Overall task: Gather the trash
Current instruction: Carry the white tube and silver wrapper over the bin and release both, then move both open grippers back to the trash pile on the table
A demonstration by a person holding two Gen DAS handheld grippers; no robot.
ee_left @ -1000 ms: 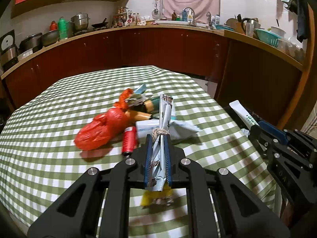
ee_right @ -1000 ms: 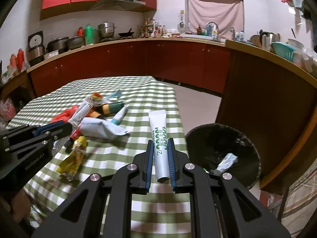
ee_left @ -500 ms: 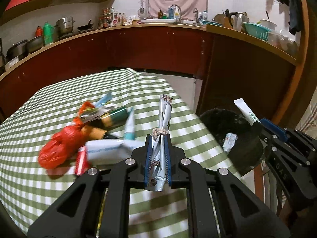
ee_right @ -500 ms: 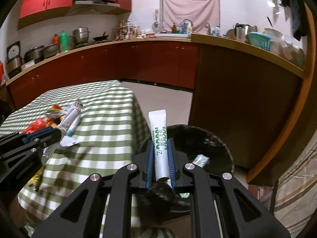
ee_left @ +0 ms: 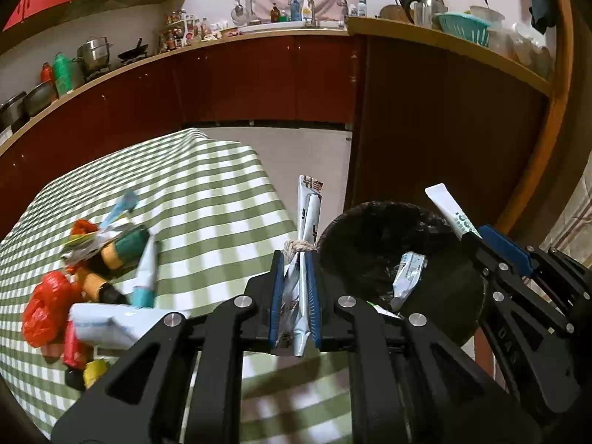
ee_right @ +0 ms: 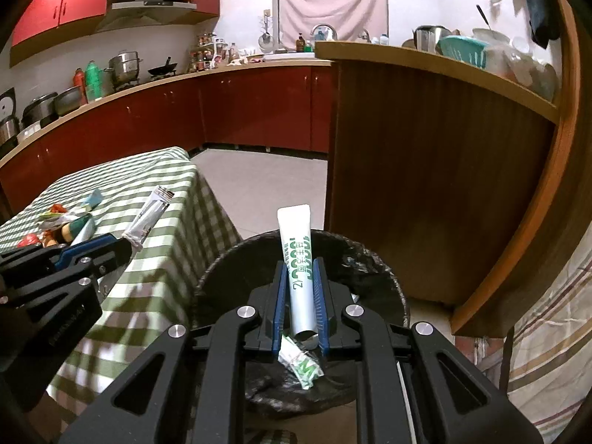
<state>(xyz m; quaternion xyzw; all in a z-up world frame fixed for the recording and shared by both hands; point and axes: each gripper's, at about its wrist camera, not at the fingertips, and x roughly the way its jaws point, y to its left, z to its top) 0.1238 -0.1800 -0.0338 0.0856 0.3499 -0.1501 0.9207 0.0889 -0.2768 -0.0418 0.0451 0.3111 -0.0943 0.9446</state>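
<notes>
Both grippers have swung away from the table toward the bin since a second ago. Now the white tube [ee_right: 299, 270], clamped between the right gripper's [ee_right: 299, 277] blue fingers, hangs right above the black-lined trash bin [ee_right: 384, 270]. I think it is best to let go only while it is over the middle. The left gripper [ee_left: 295, 288] is closed on a tied wrapper bundle [ee_left: 309, 214], beside the bin's rim. Only the left view shows the remaining trash pile [ee_left: 92, 277] clearly.
</notes>
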